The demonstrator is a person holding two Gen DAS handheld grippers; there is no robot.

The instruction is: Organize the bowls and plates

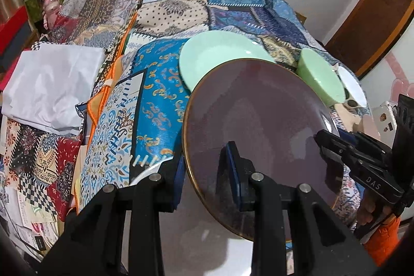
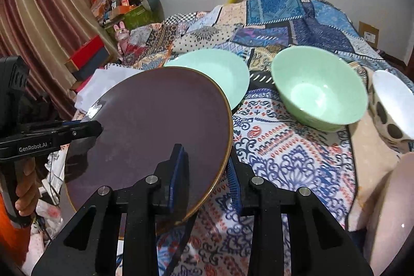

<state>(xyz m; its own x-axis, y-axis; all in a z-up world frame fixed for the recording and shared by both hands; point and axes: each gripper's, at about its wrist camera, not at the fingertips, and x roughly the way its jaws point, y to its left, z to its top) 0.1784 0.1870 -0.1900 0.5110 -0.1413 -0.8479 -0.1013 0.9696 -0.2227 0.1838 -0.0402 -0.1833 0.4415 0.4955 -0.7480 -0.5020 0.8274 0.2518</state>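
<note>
Holding one dark purple plate (image 1: 258, 115) between them, both grippers are part-way through carrying it. The left gripper (image 1: 207, 172) has its jaws pinching the plate's near-left rim, one pad on the top face and the other underneath; the right gripper (image 2: 204, 170) pinches the opposite rim the same way. The plate, edged in gold, is tilted and raised above the patchwork cloth (image 2: 284, 146) that covers the surface, apart from it as far as can be seen.

Beyond it lies a mint-green plate (image 2: 220, 69), partly hidden by the purple one. To the right of that stand a mint-green bowl (image 2: 318, 92) and, just beside it, a white bowl with dark spots (image 2: 393, 105). A white rim (image 1: 147, 170) shows under the left gripper; what it belongs to cannot be told.

Judging by the layout, the step in hand is stacking plates. Next the pair should probably level the plate, bring it over the green plate, lower it flat, and only then spread both jaws together, since one early release would let it tip and slide.
</note>
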